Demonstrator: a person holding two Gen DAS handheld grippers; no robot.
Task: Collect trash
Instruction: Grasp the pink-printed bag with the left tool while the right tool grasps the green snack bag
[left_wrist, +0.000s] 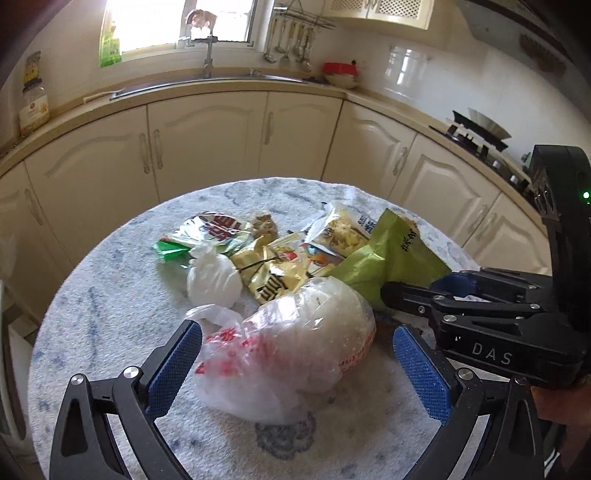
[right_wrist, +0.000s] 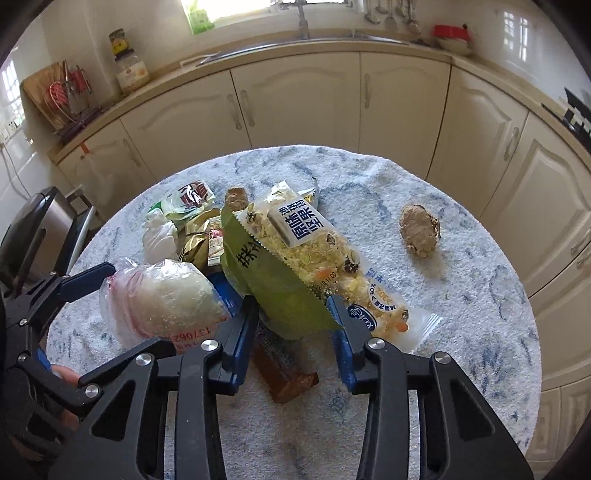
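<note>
A pile of trash lies on the round table (left_wrist: 110, 295). My left gripper (left_wrist: 297, 350) is open around a clear plastic bag with red print (left_wrist: 295, 350), one jaw on each side, not touching. My right gripper (right_wrist: 293, 314) is open around the lower edge of a green snack bag (right_wrist: 269, 284); it also shows in the left wrist view (left_wrist: 413, 295) beside the green snack bag (left_wrist: 388, 254). Other trash: a gold wrapper (left_wrist: 273, 273), a white knotted bag (left_wrist: 214, 277), a clear nut-snack packet (right_wrist: 325, 251), a brown wrapper (right_wrist: 284, 373).
A brown crumpled lump (right_wrist: 421, 230) lies alone on the right of the table (right_wrist: 461, 314). A metal bin (right_wrist: 44, 221) stands at the left. Cream cabinets (left_wrist: 207, 140), a sink and a stove (left_wrist: 476, 136) ring the far side.
</note>
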